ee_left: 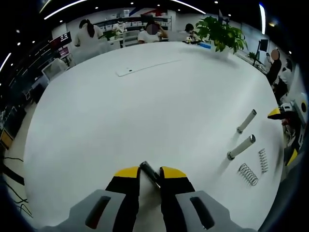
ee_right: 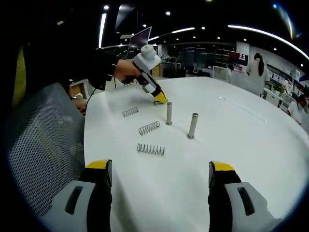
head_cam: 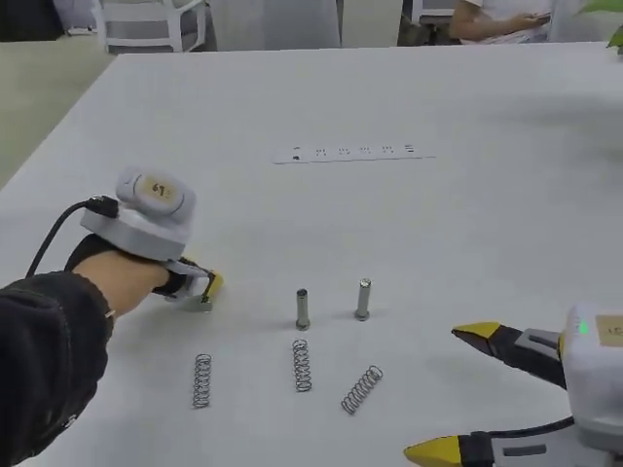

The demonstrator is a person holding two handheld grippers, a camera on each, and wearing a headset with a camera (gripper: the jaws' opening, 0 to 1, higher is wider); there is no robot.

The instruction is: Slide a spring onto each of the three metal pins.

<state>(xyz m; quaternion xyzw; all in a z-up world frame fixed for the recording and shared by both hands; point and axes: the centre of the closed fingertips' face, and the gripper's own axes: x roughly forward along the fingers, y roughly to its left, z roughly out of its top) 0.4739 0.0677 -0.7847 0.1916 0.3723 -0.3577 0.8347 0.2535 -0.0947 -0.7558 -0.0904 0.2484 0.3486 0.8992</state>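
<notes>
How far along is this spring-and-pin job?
No spring is on a pin yet: the three springs lie on the table near two upright pins. The left claw grips the third pin; the right claw hangs open. All three slides are left.

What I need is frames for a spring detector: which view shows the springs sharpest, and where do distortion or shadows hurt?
Head view: even, soft light, faint shadows, all three springs crisp. Left gripper view: fisheye bends the table; two springs sit small, far right; held pin clear. Right gripper view: springs readable, table bright, surroundings dark, ceiling strips glaring.
</notes>
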